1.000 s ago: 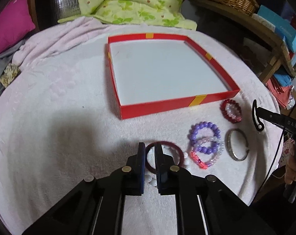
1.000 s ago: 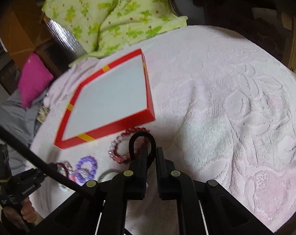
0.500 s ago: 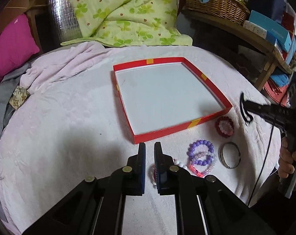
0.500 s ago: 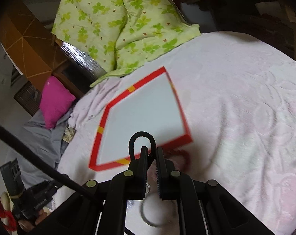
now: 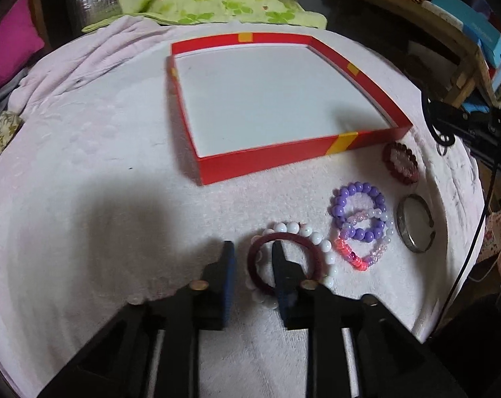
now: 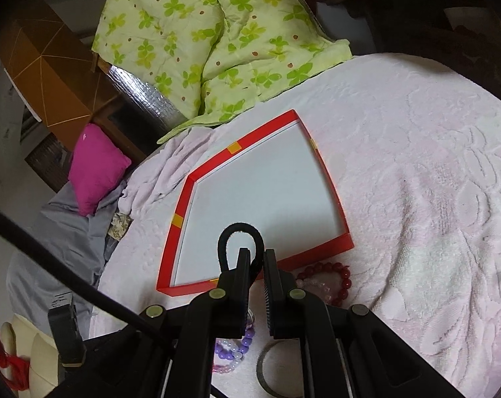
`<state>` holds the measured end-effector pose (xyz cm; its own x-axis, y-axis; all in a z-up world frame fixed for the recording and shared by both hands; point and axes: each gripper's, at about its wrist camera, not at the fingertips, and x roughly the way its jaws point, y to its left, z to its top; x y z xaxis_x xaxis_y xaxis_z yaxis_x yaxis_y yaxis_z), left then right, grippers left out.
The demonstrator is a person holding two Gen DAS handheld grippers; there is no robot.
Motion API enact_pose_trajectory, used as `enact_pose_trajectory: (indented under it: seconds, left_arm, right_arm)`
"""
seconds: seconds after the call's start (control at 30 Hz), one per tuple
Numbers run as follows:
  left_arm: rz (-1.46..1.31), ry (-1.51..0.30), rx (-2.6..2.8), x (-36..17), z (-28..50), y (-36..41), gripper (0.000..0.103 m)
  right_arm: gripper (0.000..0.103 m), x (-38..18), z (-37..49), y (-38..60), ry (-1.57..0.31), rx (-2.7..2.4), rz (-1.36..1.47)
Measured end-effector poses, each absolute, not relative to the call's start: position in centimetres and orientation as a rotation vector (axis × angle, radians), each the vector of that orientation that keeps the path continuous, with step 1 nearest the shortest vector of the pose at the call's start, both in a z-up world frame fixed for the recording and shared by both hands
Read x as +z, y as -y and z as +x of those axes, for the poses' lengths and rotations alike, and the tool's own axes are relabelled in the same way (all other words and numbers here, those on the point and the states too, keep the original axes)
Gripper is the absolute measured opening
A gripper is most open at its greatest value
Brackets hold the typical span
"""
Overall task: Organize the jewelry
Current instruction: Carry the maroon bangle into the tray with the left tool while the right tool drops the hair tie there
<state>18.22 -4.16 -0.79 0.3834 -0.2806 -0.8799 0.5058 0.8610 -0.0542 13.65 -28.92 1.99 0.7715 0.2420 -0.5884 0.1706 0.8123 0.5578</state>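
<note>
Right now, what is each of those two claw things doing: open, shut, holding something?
Left gripper: open, jaws just opening, straddling the rim of the dark red bangle, not pinching it.
Right gripper: shut on a black hair tie.

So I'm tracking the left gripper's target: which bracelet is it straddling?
The dark red bangle lying on the white bead bracelet. One finger of the left gripper sits inside its ring; the purple bead bracelet and silver bangle lie clear.

My left gripper point(image 5: 252, 252) tips steeply down, jaws just eased apart, the right finger point(image 5: 281, 267) poking inside the dark red bangle point(image 5: 285, 260), seemingly gripping nothing. My right gripper point(image 6: 257, 258) angles gently downward, clamped on a black hair tie point(image 6: 239, 237).
</note>
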Motion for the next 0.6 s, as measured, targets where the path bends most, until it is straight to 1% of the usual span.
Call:
enact_pose_trajectory:
  seconds: [0.03,0.07,0.13,0.33,0.43,0.6]
  left_arm:
    - [0.243,-1.069,-0.51,-1.0,18.2,4.2,0.01]
    - [0.243,-1.067,-0.508,-1.1,18.2,4.2,0.01]
    - [0.243,-1.049,-0.508,-0.8,18.1,4.0,0.007]
    - [0.223,-0.973,-0.542,2.1,18.1,3.5,0.006]
    - [0.219,-0.916,-0.57,4.5,18.2,3.5,0.006]
    - [0.176,-0.859,-0.519,7.9,21.0,4.5,0.006]
  right_arm:
    - [0.009,1.9,13.7,29.0,-0.703,0.04,0.637]
    - [0.009,1.8,13.7,29.0,-0.704,0.037,0.637]
    - [0.009,1.8,13.8,28.9,-0.705,0.037,0.631]
    - [0.009,2.3,14.0,28.3,-0.684,0.04,0.602]
    - [0.009,2.4,14.3,28.4,-0.669,0.04,0.611]
    - [0.009,2.4,15.8,28.4,-0.67,0.043,0.627]
